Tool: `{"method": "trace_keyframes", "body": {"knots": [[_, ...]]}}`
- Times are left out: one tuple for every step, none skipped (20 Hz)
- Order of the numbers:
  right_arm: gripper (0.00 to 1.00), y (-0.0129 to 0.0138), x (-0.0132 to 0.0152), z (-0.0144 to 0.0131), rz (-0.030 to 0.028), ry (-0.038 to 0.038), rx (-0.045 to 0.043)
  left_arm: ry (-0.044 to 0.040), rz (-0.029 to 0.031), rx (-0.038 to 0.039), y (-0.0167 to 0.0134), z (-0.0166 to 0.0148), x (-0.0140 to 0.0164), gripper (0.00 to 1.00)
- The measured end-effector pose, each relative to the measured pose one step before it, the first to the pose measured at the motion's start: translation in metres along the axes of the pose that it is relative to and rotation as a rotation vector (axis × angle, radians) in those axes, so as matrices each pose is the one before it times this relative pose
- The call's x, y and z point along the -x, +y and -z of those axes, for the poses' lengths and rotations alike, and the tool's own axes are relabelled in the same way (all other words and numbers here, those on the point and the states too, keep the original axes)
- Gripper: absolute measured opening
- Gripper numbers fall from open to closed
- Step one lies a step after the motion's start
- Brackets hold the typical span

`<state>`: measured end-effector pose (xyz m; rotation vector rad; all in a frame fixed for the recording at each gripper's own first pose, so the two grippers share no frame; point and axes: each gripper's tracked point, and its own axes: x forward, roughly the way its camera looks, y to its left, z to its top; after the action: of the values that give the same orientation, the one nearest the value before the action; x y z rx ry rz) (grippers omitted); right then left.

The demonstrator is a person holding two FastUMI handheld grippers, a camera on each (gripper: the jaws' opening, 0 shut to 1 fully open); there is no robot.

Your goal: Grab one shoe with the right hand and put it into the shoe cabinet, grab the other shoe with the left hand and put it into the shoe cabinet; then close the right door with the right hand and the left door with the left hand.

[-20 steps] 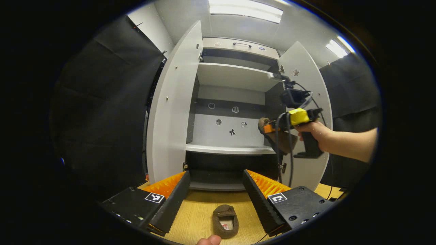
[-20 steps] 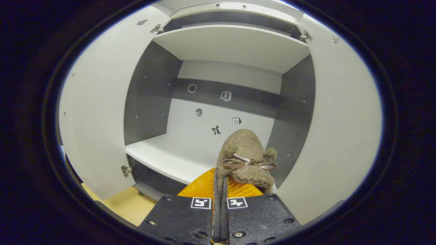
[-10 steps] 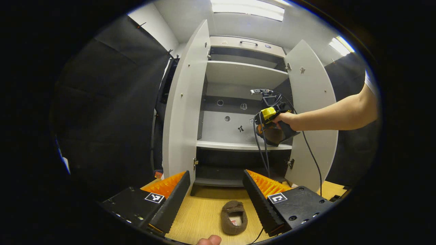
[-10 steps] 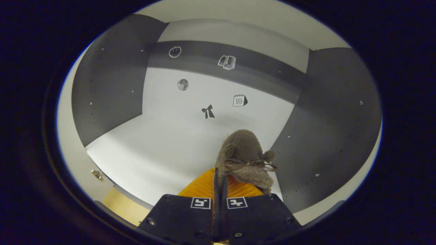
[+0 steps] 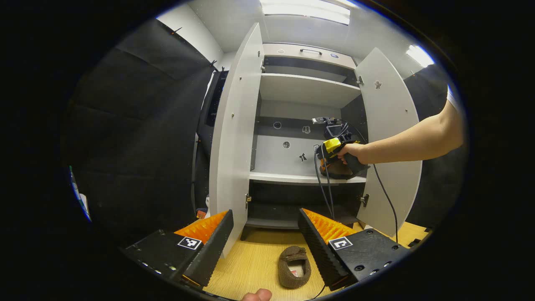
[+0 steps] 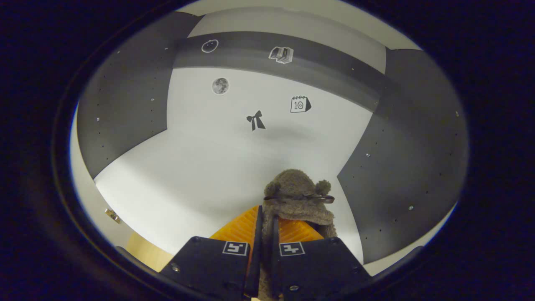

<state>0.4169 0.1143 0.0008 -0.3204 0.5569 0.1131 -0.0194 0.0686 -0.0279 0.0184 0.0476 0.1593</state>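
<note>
- The cabinet stands with both doors swung wide: left door, right door.
- Its middle shelf is pale, with dark side walls and small stickers on the back panel.
- The wooden floor runs in front of the cabinet.
- A person's arm reaches from the right into the cabinet at the level of the middle shelf.
- The left tool hangs low above the floor, its fingers well apart with nothing between them.
- The right tool is inside the cabinet, its fingers nearly together and clamped on the heel edge of a shoe.
- That shoe, brown and fuzzy with a ribbon bow, sits at the right side of the middle shelf near the dark side wall; whether its sole touches the shelf I cannot tell.
- The other shoe lies on the floor, opening up, just beside the left tool's right finger.
</note>
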Motion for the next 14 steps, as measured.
{"method": "trace_keyframes", "body": {"knots": [[0.22,0.00011,0.00271,0.00032,-0.00245,0.00117,-0.00425,-0.00297,0.00218,-0.00068,-0.0005,-0.00093,-0.0003,0.94],[0.27,0.00099,0.00428,-0.00035,-0.00498,-0.00282,-0.0088,-0.00444,0.00103,-0.00227,-0.00039,-0.00091,-0.00032,0.94],[0.4,0.00171,0.00638,-0.00066,-0.01056,-0.00443,-0.00434,-0.0061,0.00289,-0.00032,-0.00066,-0.0009,0.00025,0.95],[0.42,0.00013,0.00736,-0.00105,-0.00779,-0.0011,0.003,-0.00577,0.0047,0.00155,-0.00162,-0.00083,0.0002,0.95],[0.53,-0.00087,0.01034,-0.00085,-0.00934,-0.00709,0.0028,-0.00255,0.00662,0.0013,-0.00328,-0.00167,0.00044,0.95],[0.46,-0.00041,0.01113,-0.0021,-0.01055,-0.01396,0.00328,0.00152,0.00553,0.00136,-0.00237,-0.00132,-0.00098,0.94],[0.54,-0.001,0.01343,-0.00323,-0.00522,-0.0203,0.00559,0.00151,0.00584,0.00189,-0.00156,0.00054,0.00148,0.94],[0.54,-0.00083,0.01515,-0.00481,-0.00709,-0.03112,0.00536,0.0007,0.00733,0.00155,-0.00153,0.00013,-0.00021,0.95],[0.46,0.0011,0.01636,-0.00485,-0.01376,-0.03806,0.00635,0.00035,0.00873,0.00021,-0.00267,-0.00023,-0.00069,0.95],[0.46,0.00145,0.01681,-0.00387,-0.00839,-0.03973,0.0059,-0.00047,0.00861,-0.00038,-0.00225,-0.0004,-0.00058,0.95],[0.47,-0.00092,0.01828,-0.00153,-0.00321,-0.04078,0.00817,0.00003,0.00785,-0.00029,-0.00255,-0.0002,-0.00137,0.95],[0.47,0.00219,0.01747,-0.00113,-0.00297,-0.03516,0.00787,0.00097,0.0057,0.00041,-0.00159,0.00064,-0.00117,0.95],[0.48,0.00318,0.01911,0.00191,-0.00653,-0.03592,-0.00225,0.00161,0.00945,0.00281,-0.00244,0.00021,-0.00169,0.95],[0.48,0.0056,0.01787,0.00165,-0.01336,-0.03644,-0.01456,-0.00164,0.00854,0.00327,-0.00209,-0.00029,-0.00116,0.95]]}}
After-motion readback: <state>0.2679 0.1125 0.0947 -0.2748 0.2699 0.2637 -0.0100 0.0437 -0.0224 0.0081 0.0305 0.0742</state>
